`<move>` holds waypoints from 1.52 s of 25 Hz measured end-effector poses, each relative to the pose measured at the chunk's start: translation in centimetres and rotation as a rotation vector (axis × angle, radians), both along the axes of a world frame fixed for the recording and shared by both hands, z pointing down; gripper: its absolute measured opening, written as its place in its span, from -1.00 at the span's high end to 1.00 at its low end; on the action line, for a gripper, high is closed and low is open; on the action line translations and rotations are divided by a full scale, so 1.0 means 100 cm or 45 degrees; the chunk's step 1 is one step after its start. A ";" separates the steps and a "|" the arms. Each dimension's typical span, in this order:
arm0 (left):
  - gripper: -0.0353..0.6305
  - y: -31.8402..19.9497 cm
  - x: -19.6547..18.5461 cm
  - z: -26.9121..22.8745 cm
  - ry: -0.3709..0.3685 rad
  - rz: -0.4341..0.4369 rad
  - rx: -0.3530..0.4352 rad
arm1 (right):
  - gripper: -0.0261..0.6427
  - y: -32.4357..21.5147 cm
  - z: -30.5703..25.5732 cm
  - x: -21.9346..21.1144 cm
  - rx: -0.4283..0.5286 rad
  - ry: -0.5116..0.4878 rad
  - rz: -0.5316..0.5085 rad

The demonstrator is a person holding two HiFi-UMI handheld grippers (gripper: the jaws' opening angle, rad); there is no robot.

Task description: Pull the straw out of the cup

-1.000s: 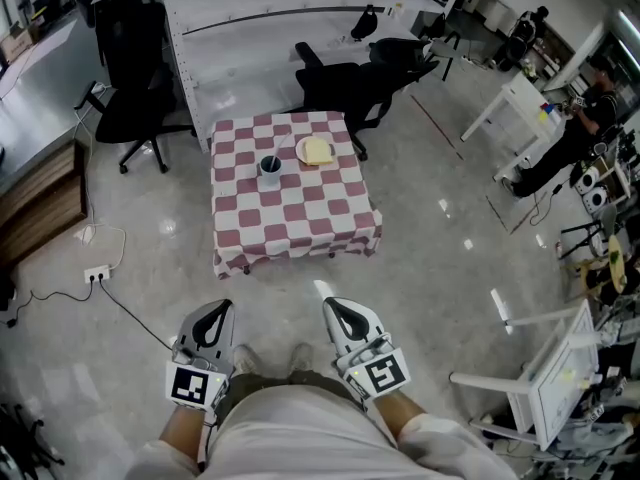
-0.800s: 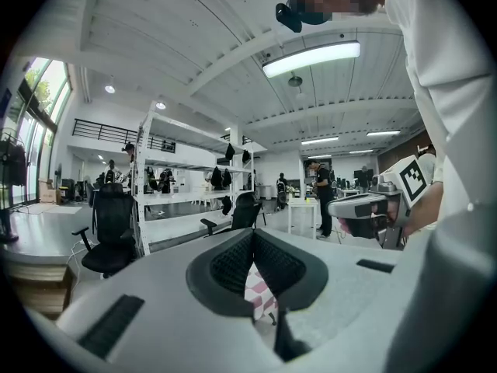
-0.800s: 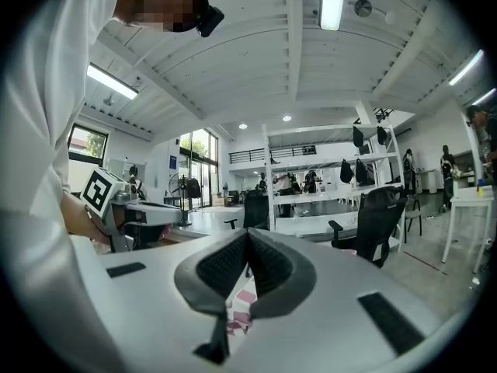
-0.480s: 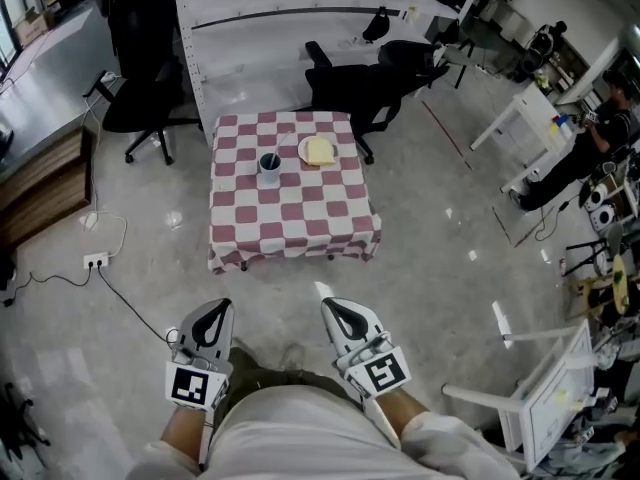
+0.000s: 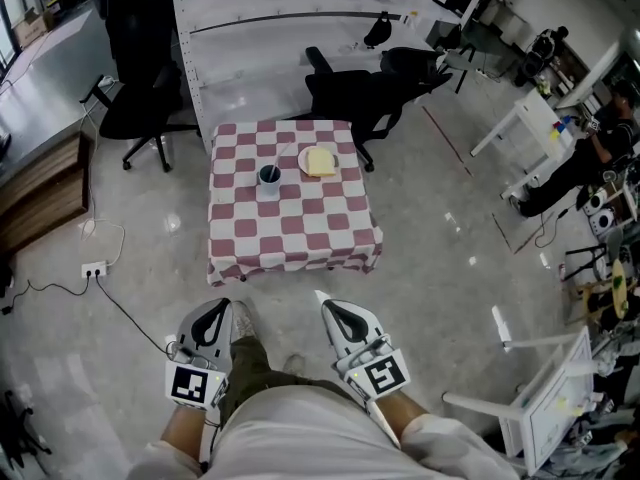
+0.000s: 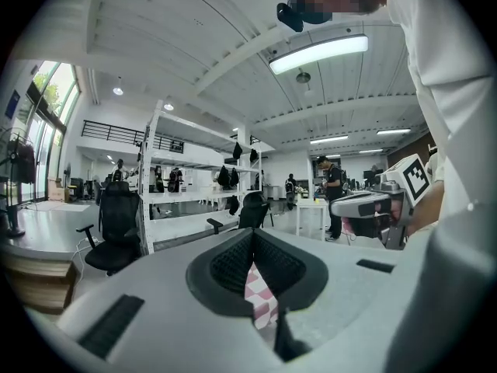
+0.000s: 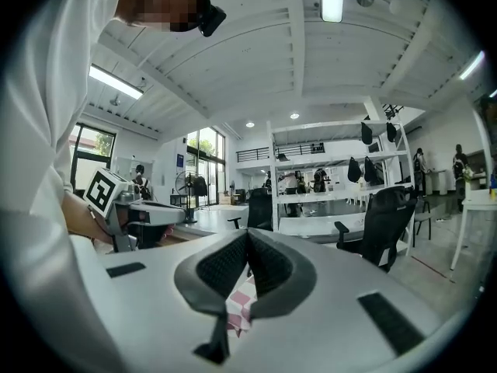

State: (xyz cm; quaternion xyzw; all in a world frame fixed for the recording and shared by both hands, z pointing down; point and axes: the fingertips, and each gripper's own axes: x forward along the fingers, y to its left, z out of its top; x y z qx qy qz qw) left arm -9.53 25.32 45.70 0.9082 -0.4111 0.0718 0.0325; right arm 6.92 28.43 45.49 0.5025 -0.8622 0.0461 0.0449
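A dark cup (image 5: 269,177) stands on a small table with a red-and-white checked cloth (image 5: 293,228), far ahead of me in the head view. A thin pale straw (image 5: 282,156) leans out of it toward the upper right. Both grippers are held low near my waist, well short of the table. My left gripper (image 5: 222,306) (image 6: 252,233) is shut with nothing in it. My right gripper (image 5: 322,298) (image 7: 248,231) is likewise shut and holds nothing. A sliver of the checked cloth (image 6: 261,295) (image 7: 242,305) shows through the hollow behind each pair of jaws.
A plate with a yellow slab (image 5: 319,161) sits right of the cup. Black office chairs (image 5: 365,83) (image 5: 135,103) and a white shelf rack (image 5: 270,23) stand behind the table. A power strip and cable (image 5: 97,268) lie on the floor at left. White furniture (image 5: 545,393) stands at right.
The table with the cup has slid down in the head view as I step toward it. A shoe now shows beside the left gripper. Both grippers stay shut.
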 end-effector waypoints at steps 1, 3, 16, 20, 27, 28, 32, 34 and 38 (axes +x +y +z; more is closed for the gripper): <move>0.88 -0.007 0.001 0.000 0.004 0.010 0.003 | 0.91 -0.005 -0.001 0.000 0.003 0.001 0.009; 0.88 -0.023 0.002 -0.003 0.008 0.037 0.014 | 0.91 -0.016 -0.003 -0.001 0.005 0.004 0.029; 0.88 -0.144 -0.021 0.002 0.021 0.151 -0.040 | 0.91 -0.128 -0.006 -0.027 -0.005 0.033 0.147; 0.88 -0.183 -0.035 -0.001 0.024 0.178 -0.038 | 0.91 -0.165 -0.007 -0.037 -0.018 0.036 0.186; 0.88 -0.232 -0.057 0.001 0.026 0.190 -0.038 | 0.91 -0.211 -0.012 -0.053 -0.002 0.042 0.221; 0.88 -0.236 -0.057 0.002 0.024 0.192 -0.033 | 0.91 -0.215 -0.012 -0.053 -0.003 0.043 0.223; 0.88 -0.249 -0.053 -0.002 0.034 0.192 0.003 | 0.91 -0.230 -0.011 -0.048 -0.011 0.048 0.217; 0.88 -0.253 -0.050 -0.003 0.035 0.171 -0.007 | 0.91 -0.237 -0.011 -0.044 -0.006 0.048 0.200; 0.88 -0.258 -0.046 -0.004 0.026 0.108 -0.015 | 0.91 -0.252 -0.010 -0.037 0.011 0.043 0.145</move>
